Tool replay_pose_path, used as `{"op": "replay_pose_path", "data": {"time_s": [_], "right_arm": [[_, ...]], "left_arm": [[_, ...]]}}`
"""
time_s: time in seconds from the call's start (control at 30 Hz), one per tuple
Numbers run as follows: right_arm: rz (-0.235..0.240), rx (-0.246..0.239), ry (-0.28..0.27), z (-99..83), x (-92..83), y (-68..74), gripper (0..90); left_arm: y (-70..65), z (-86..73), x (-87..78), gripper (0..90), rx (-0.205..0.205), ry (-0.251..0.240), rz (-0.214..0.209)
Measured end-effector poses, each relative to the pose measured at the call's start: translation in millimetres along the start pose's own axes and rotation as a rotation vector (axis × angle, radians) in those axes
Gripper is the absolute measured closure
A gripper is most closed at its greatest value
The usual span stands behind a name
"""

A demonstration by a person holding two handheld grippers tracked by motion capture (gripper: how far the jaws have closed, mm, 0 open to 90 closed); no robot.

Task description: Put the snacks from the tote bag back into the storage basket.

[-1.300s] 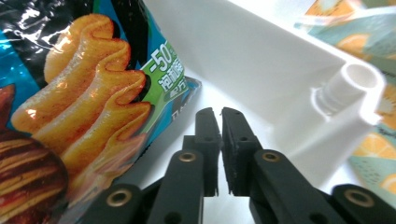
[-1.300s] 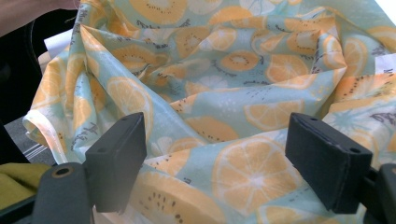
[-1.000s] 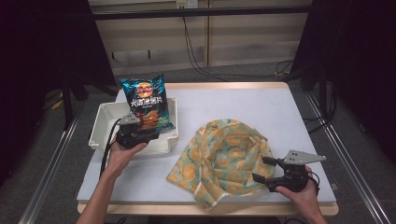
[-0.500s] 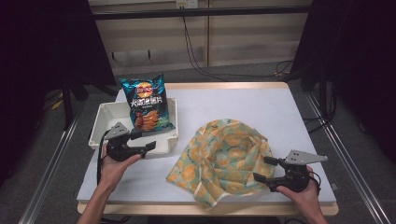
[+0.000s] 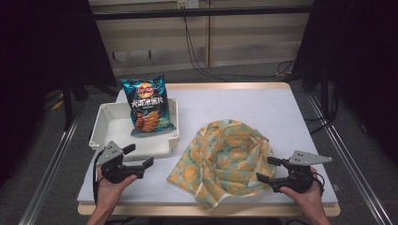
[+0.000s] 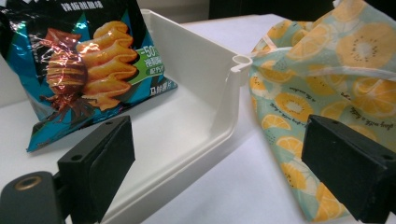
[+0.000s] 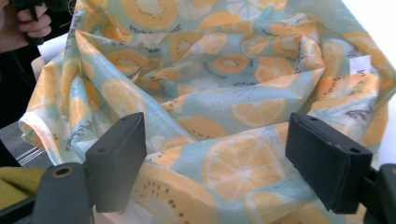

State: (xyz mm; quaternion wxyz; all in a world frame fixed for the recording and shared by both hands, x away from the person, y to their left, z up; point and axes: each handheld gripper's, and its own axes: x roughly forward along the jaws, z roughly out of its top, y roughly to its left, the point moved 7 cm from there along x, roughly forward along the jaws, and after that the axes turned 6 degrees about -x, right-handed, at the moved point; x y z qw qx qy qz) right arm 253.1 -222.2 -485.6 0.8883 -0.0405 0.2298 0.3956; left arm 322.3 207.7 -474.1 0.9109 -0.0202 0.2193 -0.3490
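While the left tongs (image 5: 140, 156) gape empty, chip bag (image 5: 148, 105) leans in tray (image 5: 104, 127).

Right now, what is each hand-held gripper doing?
Left hand-held gripper: open, holding nothing, jaws just opened.
Right hand-held gripper: open at the cloth, not gripping it.

The chip bag (image 6: 88, 70) carries a green patch reading "-50", with Chinese characters beneath too small to make out. In the high view, its round red logo looks like Lay's, though blurred.
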Motion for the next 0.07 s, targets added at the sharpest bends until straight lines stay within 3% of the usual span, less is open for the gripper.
{"op": "replay_pose_path", "data": {"time_s": [0.07], "right_arm": [[-0.011, -0.004, -0.006, 0.9, -1.4, -1.7, 20.6]], "left_arm": [[-1.4, -6.1, 0.2, 11.6, 0.008, 0.002, 0.007]]}}
